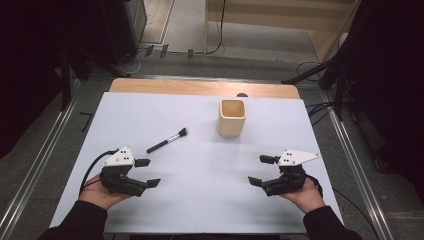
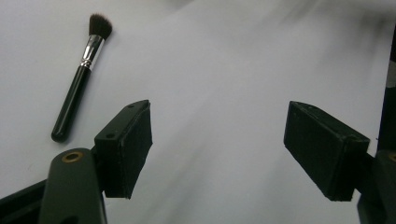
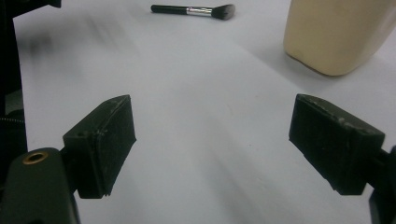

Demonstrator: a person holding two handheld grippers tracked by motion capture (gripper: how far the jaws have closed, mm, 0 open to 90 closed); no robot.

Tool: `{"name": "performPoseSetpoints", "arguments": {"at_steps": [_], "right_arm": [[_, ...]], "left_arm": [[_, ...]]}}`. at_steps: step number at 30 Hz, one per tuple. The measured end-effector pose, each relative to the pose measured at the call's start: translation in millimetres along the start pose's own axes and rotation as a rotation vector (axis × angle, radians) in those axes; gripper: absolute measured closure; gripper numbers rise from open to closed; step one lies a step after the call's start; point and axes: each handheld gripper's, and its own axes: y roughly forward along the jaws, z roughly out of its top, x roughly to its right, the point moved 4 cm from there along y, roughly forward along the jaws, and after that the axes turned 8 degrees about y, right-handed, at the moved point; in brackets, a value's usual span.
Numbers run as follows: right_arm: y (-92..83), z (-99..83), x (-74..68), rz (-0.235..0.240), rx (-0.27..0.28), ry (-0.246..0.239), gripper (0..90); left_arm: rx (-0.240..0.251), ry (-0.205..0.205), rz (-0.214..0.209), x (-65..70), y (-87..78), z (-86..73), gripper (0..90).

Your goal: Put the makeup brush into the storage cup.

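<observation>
Brush (image 1: 168, 140) — flat on white table (image 1: 200, 170), bristles toward cup (image 1: 232, 118), just ahead of left claw (image 1: 149, 173).
Cup — upright, far centre, apart from brush.
Left claw — released, nothing between jaws.
Right claw (image 1: 261, 170) — released, empty, near table's right edge, well apart from brush.

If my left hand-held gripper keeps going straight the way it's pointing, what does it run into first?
Probably nothing: ahead of the open left hand-held gripper lies bare white table. The makeup brush lies off to the side of that line, though depth is hard to judge.
</observation>
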Motion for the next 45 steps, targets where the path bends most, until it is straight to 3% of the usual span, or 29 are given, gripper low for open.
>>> {"name": "performPoseSetpoints", "arguments": {"at_steps": [25, 34, 38, 45], "right_arm": [[1.4, -0.9, -1.6, -0.003, -0.014, -0.011, 15.3], [2.2, -2.2, -1.4, -0.018, -0.03, -0.009, 15.5], [2.5, -3.2, -1.7, -0.02, -0.042, -0.017, 15.5], [2.6, -4.3, -2.1, -0.024, -0.051, -0.027, 15.5]], "left_arm": [[-0.007, -0.008, 0.003, 0.7, 0.4, 0.0, 24.9], [-0.026, -0.003, 0.008, 1.6, 1.5, -0.1, 24.5], [-0.063, -0.015, 0.012, 0.0, 1.0, -0.4, 24.5], [-0.085, -0.039, 0.022, -3.4, -0.6, 2.3, 24.7]]}}
